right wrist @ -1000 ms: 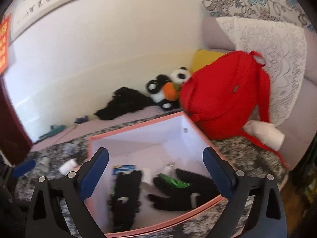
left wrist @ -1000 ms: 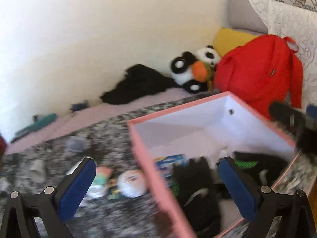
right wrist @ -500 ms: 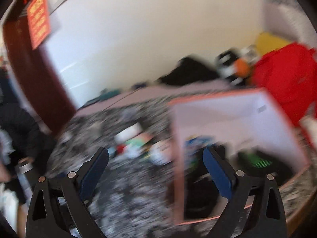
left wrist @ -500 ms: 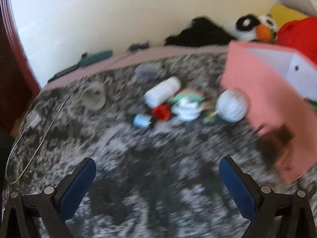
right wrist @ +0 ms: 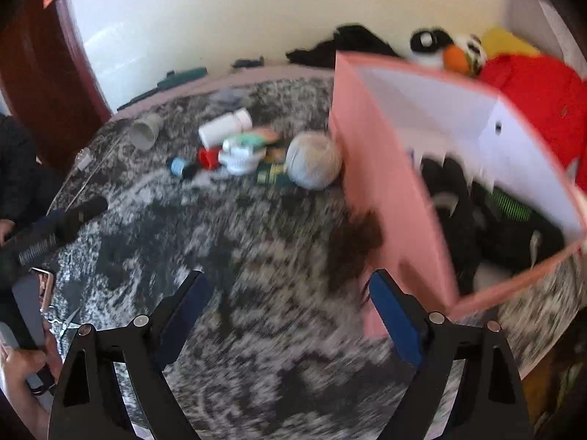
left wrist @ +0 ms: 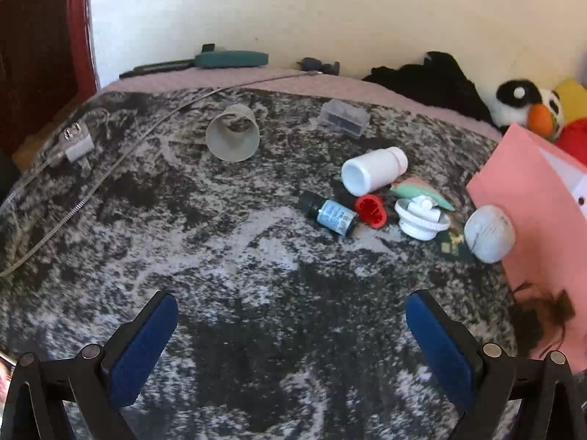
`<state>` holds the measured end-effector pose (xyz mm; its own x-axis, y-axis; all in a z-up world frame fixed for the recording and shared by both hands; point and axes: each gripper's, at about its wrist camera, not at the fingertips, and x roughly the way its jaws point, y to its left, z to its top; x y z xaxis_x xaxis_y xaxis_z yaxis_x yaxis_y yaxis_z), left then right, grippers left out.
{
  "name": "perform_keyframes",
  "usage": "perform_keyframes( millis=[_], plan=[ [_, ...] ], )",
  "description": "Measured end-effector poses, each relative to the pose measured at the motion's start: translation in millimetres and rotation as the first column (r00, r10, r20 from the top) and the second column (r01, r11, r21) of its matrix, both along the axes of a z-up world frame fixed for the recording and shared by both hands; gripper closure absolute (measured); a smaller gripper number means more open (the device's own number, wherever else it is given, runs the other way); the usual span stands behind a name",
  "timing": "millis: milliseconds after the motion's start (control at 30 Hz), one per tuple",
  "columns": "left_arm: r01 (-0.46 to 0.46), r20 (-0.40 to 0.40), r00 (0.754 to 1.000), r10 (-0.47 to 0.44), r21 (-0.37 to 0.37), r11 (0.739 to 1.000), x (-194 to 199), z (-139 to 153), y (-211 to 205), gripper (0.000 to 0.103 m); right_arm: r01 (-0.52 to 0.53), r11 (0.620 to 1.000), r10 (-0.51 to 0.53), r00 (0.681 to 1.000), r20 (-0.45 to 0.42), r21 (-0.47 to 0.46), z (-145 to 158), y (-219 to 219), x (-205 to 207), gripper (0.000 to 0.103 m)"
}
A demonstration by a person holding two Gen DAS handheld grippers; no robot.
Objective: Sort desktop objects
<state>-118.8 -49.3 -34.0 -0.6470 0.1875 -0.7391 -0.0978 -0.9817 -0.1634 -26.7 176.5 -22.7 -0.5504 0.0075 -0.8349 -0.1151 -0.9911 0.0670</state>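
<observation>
Both views swung off the pink cardboard box interior, down onto the marbled black-and-white tabletop; likely between drops, hunting the next item; left tool spread wide, empty; right tool closing slightly, released, nothing between its pads; ahead, well apart: small blue-labelled dark bottle, red ribbed cap, white plastic pill bottle, grey yarn ball against the box.
</observation>
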Motion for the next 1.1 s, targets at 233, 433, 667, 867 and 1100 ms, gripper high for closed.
perform_keyframes(
  millis=[233, 433, 667, 867, 1100],
  plan=[
    [0.009, -0.002, 1.0, -0.009, -0.006, 1.0, 1, -2, 7, 0.001, -0.001, 0.98, -0.003, 1.0, 0.02, 0.197, -49, -47, 20, 0.013],
    [0.0, -0.006, 1.0, 0.0, -0.026, 1.0, 4, -3, 6, 0.001, 0.037, 0.976, -0.035, 0.999, -0.011, 0.216, -64, -43, 9, 0.014],
    [-0.009, 0.008, 1.0, 0.01, -0.061, 0.998, 2, -10, 6, 0.001, 0.103, 0.994, -0.101, 0.994, -0.035, 0.029, -67, -20, -11, 0.014],
    [-0.004, 0.01, 1.0, 0.005, -0.097, 0.995, -1, -15, 12, 0.0, 0.137, 0.989, -0.133, 0.988, -0.072, 0.054, -67, -20, -17, 0.014],
    [0.02, 0.023, 1.0, -0.017, -0.129, 0.991, -5, -22, 26, 0.0, 0.176, 0.971, -0.16, 0.981, -0.106, 0.161, -62, -28, -33, 0.014]
  ],
)
